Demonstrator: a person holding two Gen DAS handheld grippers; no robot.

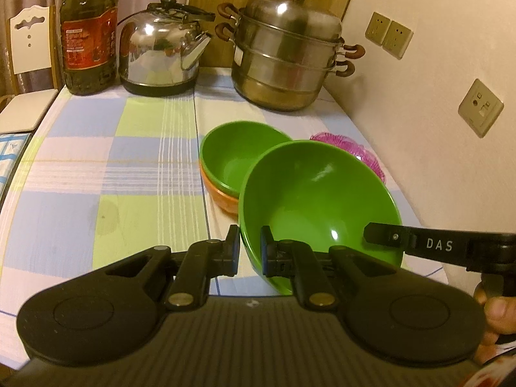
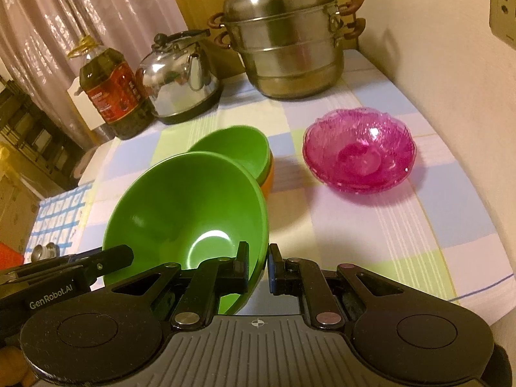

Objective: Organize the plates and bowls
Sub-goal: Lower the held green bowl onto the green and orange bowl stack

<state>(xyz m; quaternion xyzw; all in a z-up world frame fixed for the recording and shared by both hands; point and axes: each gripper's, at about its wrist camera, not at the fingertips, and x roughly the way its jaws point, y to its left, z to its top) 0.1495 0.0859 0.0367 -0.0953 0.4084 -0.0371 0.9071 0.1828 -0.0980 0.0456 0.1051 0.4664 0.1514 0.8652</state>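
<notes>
A large green bowl [image 1: 319,203] [image 2: 180,206] hangs tilted above the checked tablecloth, gripped from both sides. My left gripper [image 1: 250,246] is shut on its left rim. My right gripper [image 2: 258,262] is shut on the opposite rim; its finger [image 1: 387,237] shows at the bowl's right edge in the left wrist view. Behind it a smaller green bowl [image 1: 238,154] [image 2: 238,148] sits nested in an orange bowl [image 1: 219,193] [image 2: 267,180]. A stack of pink glass bowls [image 2: 359,154] [image 1: 361,153] stands on the table to the right, near the wall.
At the table's back stand an oil bottle [image 1: 88,35] [image 2: 113,93], a steel kettle [image 1: 161,51] [image 2: 180,80] and a stacked steel steamer pot [image 1: 287,54] [image 2: 287,42]. The wall [image 1: 451,64] with sockets borders the right side. A chair [image 1: 29,64] stands left of the table.
</notes>
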